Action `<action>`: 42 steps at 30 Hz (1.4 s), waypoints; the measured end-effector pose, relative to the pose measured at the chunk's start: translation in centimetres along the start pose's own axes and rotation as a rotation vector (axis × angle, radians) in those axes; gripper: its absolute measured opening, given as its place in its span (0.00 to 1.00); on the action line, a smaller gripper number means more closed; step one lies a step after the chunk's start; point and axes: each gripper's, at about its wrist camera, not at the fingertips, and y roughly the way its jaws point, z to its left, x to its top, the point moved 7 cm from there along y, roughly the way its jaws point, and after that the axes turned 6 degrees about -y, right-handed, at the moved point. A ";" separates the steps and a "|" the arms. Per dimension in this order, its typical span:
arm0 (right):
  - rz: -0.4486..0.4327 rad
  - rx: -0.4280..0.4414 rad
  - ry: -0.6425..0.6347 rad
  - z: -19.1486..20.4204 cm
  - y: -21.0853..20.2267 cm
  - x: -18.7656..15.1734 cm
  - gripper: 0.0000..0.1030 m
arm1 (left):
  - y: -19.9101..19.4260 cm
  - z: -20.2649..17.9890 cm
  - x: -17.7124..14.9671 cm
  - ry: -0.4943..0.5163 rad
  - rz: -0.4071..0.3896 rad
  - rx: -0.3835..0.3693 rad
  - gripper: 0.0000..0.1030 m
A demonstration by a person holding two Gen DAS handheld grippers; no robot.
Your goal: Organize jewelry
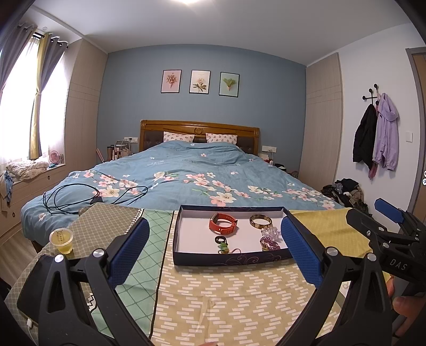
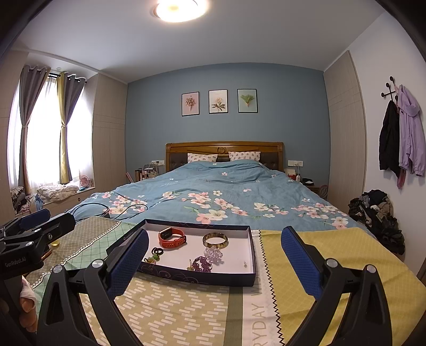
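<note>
Jewelry sits loose in the tray (image 1: 186, 255) on the cloth: watch (image 1: 223, 223), bangle (image 1: 261, 221), beads (image 1: 270, 243). Left gripper (image 1: 215, 252) and right gripper (image 2: 214, 262) hover wide apart, empty. Best pick one piece, descend straight, and avoid the tray wall.

This is a bedroom in a home. Straight ahead of the gripper stands a large bed (image 2: 213, 197) with a wooden headboard (image 2: 223, 149), two patterned pillows (image 2: 202, 157) and a blue floral duvet. On the blue wall above the headboard hang three framed flower prints (image 2: 218, 101). To the left of the gripper, a curtained window (image 2: 45, 130) lets in daylight. To the right, jackets (image 2: 402, 138) hang from a wall hook above a heap of clothes (image 2: 375, 213) on the floor. A round ceiling lamp (image 2: 177, 9) glows overhead.
</note>
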 end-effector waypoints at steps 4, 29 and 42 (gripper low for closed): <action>0.001 0.002 0.004 0.0 0.0 0.0 0.93 | 0.0 0.0 0.0 0.000 0.001 0.000 0.95; 0.008 0.005 0.005 0.3 0.2 -0.4 0.93 | -0.1 -0.2 -0.4 -0.001 0.006 -0.004 0.95; 0.013 0.008 0.009 0.5 0.4 -0.7 0.93 | -0.1 -0.2 -0.6 -0.002 0.008 -0.005 0.95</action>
